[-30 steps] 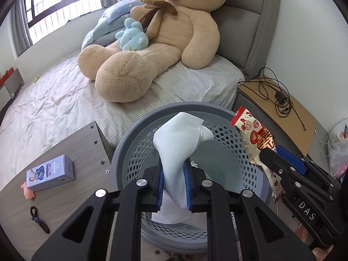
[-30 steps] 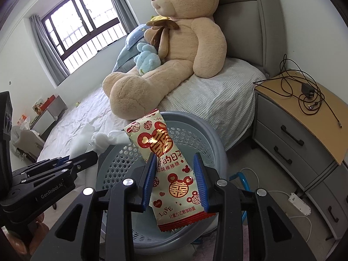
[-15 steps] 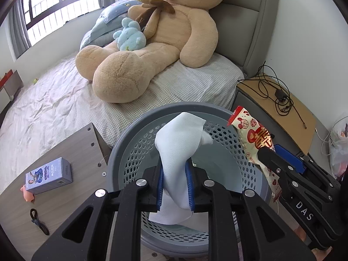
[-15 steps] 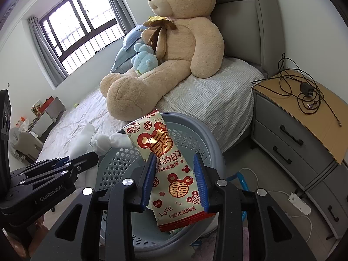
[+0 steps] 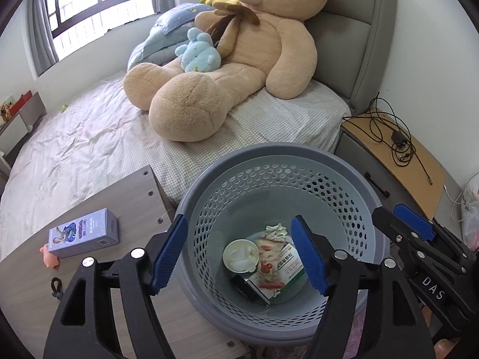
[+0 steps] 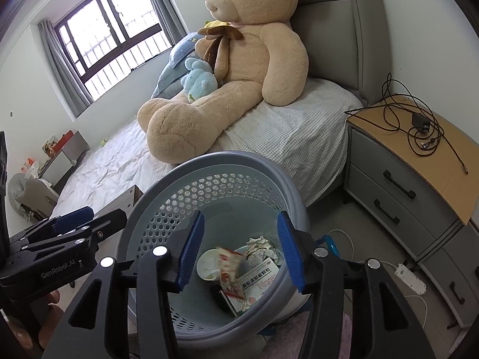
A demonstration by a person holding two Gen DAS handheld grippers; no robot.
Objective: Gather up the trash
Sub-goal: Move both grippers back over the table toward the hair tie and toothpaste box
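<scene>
A grey-blue perforated basket (image 5: 269,152) (image 6: 227,157) stands beside the bed, under both grippers. My left gripper (image 5: 237,220) (image 6: 104,212) hangs over its left half, jaws opening with nothing between them. Over the basket's right side, my right gripper (image 6: 240,214) (image 5: 389,211) is also opening and empty. A red-and-white snack wrapper (image 5: 269,257) lies at the bottom and looks blurred in the right wrist view (image 6: 229,266). Around it sit a round white cup (image 5: 241,255) with white tissue inside, a crumpled paper (image 5: 275,229) and a green-and-white box (image 6: 259,278).
A wooden side table (image 5: 89,197) left of the basket carries a purple box (image 5: 82,232), a pink toy (image 5: 49,259) and a black tie (image 5: 56,287). A big teddy bear (image 5: 239,68) sits on the bed. The nightstand (image 6: 419,155) with cables stands right.
Both grippers have gone from shut to open. The pale tissue left the left jaws and the snack wrapper left the right jaws; both dropped into the basket.
</scene>
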